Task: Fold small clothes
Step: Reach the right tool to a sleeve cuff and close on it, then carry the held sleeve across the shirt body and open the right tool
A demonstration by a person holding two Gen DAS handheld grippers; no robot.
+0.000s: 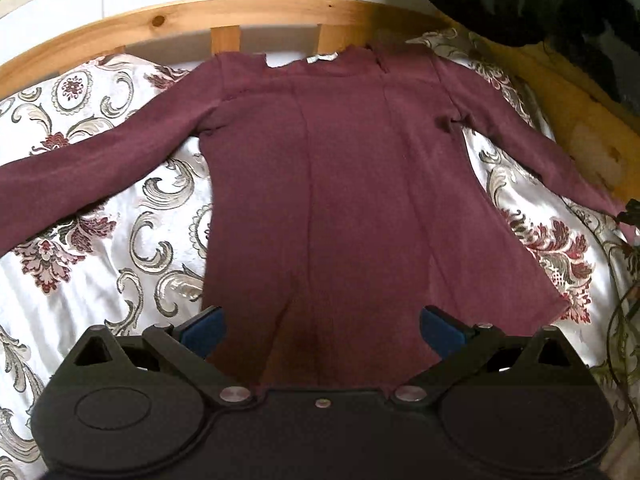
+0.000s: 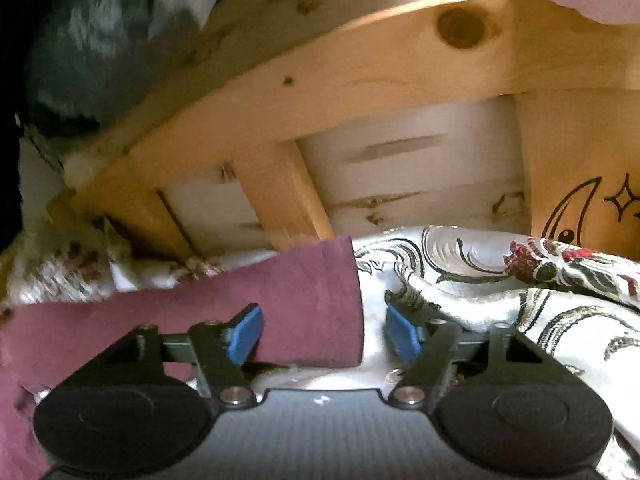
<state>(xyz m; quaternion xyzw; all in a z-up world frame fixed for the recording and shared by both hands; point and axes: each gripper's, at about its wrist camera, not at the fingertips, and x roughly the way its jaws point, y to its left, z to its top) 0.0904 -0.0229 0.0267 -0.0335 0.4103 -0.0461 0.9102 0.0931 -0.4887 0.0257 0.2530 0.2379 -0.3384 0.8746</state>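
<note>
A maroon top (image 1: 340, 184) lies flat on the bed's patterned cover (image 1: 100, 184), sleeves spread, neck toward the wooden bed frame (image 1: 120, 28). The left gripper (image 1: 322, 330) hovers over the hem, fingers spread wide, pinching nothing. The right gripper (image 2: 322, 334) has its fingers apart around a sleeve's cuff (image 2: 320, 300), pads not pressing it.

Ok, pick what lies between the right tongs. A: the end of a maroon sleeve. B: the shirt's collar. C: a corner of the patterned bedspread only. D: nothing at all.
A: in the right wrist view the cuff end of the maroon sleeve lies between the open right tongs.
</note>
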